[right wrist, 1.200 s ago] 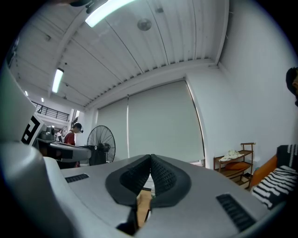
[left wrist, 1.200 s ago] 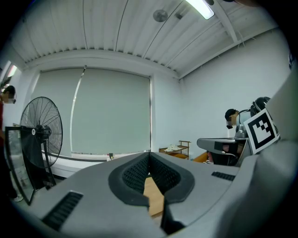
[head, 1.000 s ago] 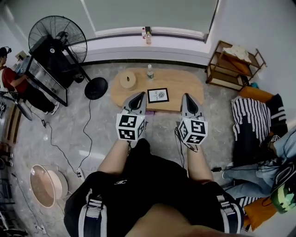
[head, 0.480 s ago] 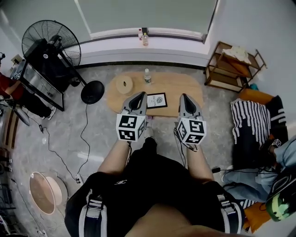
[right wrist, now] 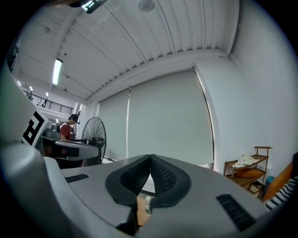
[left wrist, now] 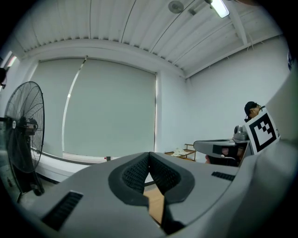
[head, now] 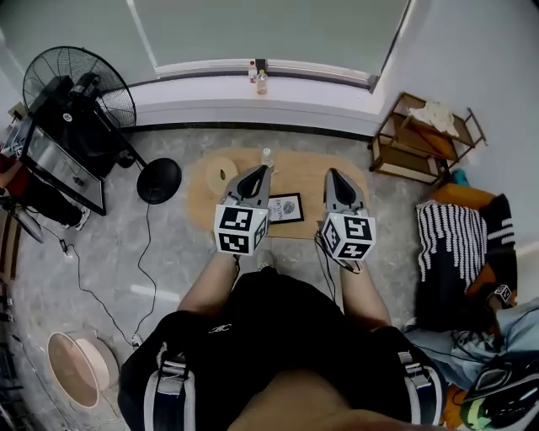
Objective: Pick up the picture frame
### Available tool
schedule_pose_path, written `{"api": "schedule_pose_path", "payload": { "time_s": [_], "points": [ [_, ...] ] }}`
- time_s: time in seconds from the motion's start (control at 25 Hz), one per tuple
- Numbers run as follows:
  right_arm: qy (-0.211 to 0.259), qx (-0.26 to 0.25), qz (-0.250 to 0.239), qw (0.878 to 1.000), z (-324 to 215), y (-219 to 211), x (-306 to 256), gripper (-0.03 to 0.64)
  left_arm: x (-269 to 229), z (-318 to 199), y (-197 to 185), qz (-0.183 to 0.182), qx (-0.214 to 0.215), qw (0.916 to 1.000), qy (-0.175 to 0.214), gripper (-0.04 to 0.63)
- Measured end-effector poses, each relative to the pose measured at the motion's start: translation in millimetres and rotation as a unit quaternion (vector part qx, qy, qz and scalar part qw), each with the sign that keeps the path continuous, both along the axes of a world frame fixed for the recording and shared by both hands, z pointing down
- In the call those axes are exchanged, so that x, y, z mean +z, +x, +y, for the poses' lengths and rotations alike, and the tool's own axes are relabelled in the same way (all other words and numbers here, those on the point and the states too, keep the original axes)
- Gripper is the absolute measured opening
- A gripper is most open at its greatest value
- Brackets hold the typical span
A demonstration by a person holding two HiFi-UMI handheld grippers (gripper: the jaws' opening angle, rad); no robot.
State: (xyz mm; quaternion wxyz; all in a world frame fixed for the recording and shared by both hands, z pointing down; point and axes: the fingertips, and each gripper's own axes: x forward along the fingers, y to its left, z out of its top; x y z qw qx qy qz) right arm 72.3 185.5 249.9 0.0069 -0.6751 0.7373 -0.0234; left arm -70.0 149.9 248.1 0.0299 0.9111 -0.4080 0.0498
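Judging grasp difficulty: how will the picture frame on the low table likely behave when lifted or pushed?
The picture frame looks stiff, with a straight dark border, so it probably won't flex. It seems to lie flat on the wooden table: unlikely to tip or roll, likelier to slide if nudged. It looks thin, so probably light.

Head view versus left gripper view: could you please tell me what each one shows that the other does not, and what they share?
Only the head view shows the picture frame lying on the wooden table, seen between the left gripper and the right gripper. Only the left gripper view shows the ceiling light and the left gripper's jaws shut together with nothing between them. Both show the standing fan, the window blind and the wooden shelf.
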Motion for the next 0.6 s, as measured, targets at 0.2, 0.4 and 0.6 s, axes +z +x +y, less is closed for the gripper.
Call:
{"api": "schedule_pose_path", "payload": {
  "time_s": [0.2, 0.4, 0.6],
  "points": [
    [0.001, -0.004, 0.023, 1.000, -88.7, -9.2, -7.3, 0.017, -2.1, -88.4, -10.8, 0.010, -0.005, 0.9999, 0.001, 0.020],
    [-0.002, -0.006, 0.024, 1.000, -165.9, -15.8, -8.6, 0.017, -2.7, -165.4, -19.2, 0.020, -0.005, 0.9998, -0.006, 0.020],
    [-0.026, 0.003, 0.019, 0.999, -206.8, -15.6, 6.6, 0.017, 14.2, -214.7, -27.9, 0.023, -0.006, 0.9990, -0.038, 0.020]
  ]
}}
